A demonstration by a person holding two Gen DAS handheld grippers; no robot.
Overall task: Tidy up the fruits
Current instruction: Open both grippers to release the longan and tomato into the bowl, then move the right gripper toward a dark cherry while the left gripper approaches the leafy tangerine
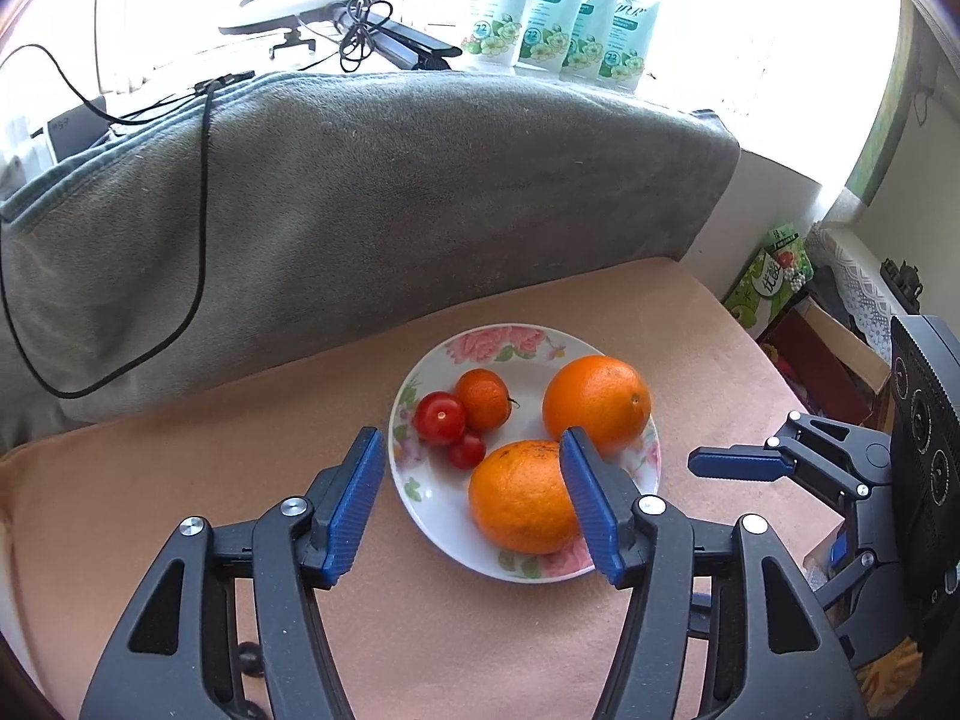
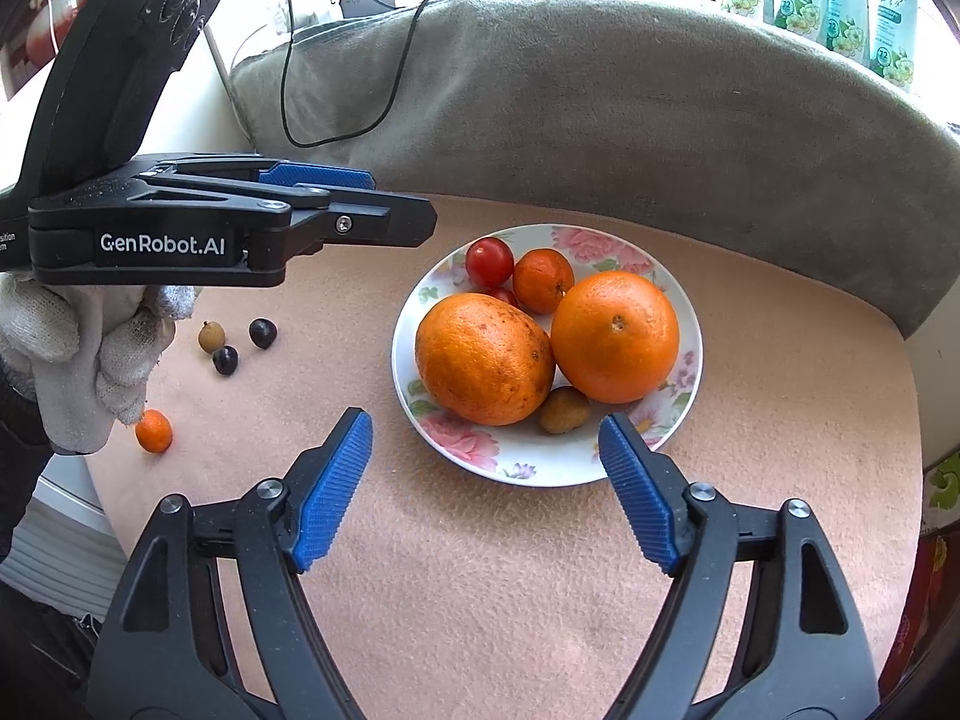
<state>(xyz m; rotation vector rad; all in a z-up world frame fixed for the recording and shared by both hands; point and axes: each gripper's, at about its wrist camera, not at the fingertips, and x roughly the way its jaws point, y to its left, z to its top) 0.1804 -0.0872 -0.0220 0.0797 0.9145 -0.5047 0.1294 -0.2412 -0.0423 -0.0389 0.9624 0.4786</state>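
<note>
A floral white plate sits on a peach cloth. It holds two big oranges, a small mandarin, two cherry tomatoes and a small brown fruit. My left gripper is open and empty above the plate's near left side. My right gripper is open and empty, just before the plate's near rim. Loose on the cloth to the left lie a small orange fruit, two dark fruits and a brown one.
A grey blanket covers the sofa back behind the cloth, with a black cable draped over it. Green-white pouches stand on the sill behind. Boxes and clutter lie beyond the cloth's right edge.
</note>
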